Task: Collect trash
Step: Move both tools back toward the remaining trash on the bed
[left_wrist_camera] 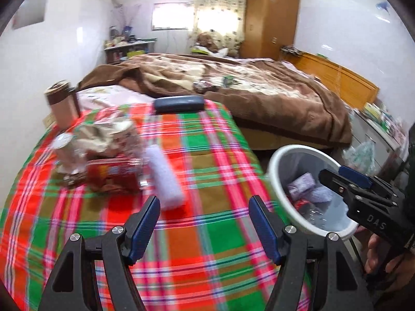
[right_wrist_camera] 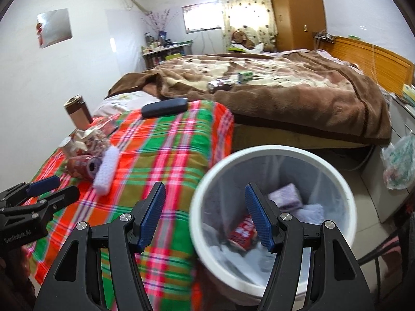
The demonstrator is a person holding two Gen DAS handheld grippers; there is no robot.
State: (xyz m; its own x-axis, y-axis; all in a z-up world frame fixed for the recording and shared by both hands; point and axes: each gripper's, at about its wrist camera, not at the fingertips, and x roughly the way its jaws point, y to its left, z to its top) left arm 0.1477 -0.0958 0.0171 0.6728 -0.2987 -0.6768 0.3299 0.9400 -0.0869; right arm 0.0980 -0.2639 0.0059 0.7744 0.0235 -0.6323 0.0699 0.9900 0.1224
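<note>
Through my left wrist camera, my left gripper [left_wrist_camera: 203,223] hangs over the plaid tablecloth [left_wrist_camera: 197,155] with its jaws spread wide and nothing between them. Just ahead lies a lavender knitted roll [left_wrist_camera: 166,178], beside a red packet [left_wrist_camera: 114,176] and a crumpled wrapper [left_wrist_camera: 103,134]; a brown tumbler [left_wrist_camera: 63,103] and a dark glasses case [left_wrist_camera: 179,103] sit further back. The white trash bin [left_wrist_camera: 278,178] stands off the table's right edge, with my right gripper [left_wrist_camera: 334,178] over it. Through my right wrist camera, my right gripper [right_wrist_camera: 205,215] is also spread and empty, poised above the trash bin [right_wrist_camera: 259,153], where a red packet [right_wrist_camera: 242,233] and lavender pieces [right_wrist_camera: 288,197] already lie. The knitted roll [right_wrist_camera: 106,171] rests on the tablecloth [right_wrist_camera: 168,155], near my left gripper [right_wrist_camera: 49,189].
</note>
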